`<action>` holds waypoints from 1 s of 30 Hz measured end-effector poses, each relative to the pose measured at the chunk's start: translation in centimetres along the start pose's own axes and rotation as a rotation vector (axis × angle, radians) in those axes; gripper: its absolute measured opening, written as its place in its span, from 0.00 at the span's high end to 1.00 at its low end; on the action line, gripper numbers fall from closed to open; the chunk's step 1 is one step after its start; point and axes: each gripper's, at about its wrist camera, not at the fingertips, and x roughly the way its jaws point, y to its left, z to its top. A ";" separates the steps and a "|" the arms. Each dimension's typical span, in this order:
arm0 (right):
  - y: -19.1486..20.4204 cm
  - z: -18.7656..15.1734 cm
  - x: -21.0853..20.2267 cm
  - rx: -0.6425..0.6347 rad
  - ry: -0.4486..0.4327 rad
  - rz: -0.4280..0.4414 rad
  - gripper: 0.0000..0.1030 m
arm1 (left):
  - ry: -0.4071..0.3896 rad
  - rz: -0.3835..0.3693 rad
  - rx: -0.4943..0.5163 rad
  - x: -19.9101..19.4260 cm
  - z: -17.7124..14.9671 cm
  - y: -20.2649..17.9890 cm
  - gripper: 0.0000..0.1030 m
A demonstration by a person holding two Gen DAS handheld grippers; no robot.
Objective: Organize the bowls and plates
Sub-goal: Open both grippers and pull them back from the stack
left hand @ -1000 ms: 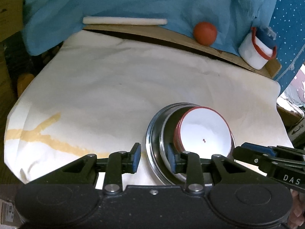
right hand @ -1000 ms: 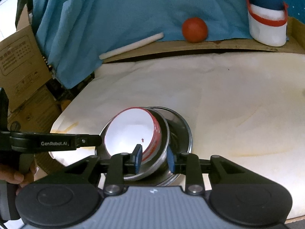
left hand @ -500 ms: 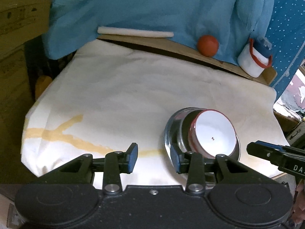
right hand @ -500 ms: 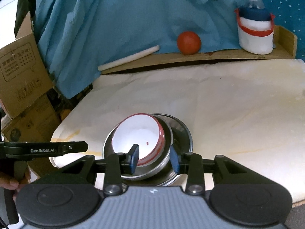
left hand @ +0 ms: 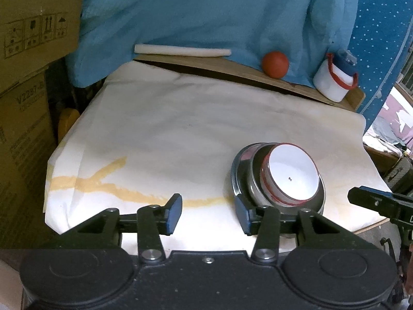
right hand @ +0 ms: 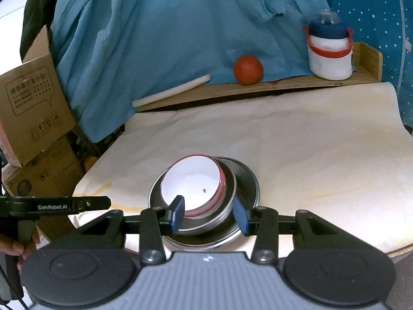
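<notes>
Both grippers backed off; red-rimmed bowl (left hand: 291,175) nested.

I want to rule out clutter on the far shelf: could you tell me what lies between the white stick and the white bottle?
Only the red ball lies between the white stick and the white bottle, clearest in the right wrist view.

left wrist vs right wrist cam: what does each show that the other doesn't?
Left wrist only: the yellow streak across the table cover, and the right hand-held gripper's tip at the right edge.
Right wrist only: the left hand-held gripper's branded finger with part of a hand holding it.
Both: white bowl nested in steel dishes, red ball, white stick, white jar.
</notes>
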 end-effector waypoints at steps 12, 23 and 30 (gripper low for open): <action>0.6 -0.9 -0.8 0.000 -0.021 -0.014 0.40 | -0.026 -0.019 0.028 -0.8 -0.5 -0.1 0.32; 0.8 -1.6 -1.8 0.005 -0.036 -0.022 0.33 | -0.048 -0.030 0.029 -1.5 -1.0 0.0 0.17; 0.6 -1.7 -2.4 0.001 -0.043 -0.019 0.32 | -0.057 -0.034 0.035 -2.0 -1.0 -0.2 0.16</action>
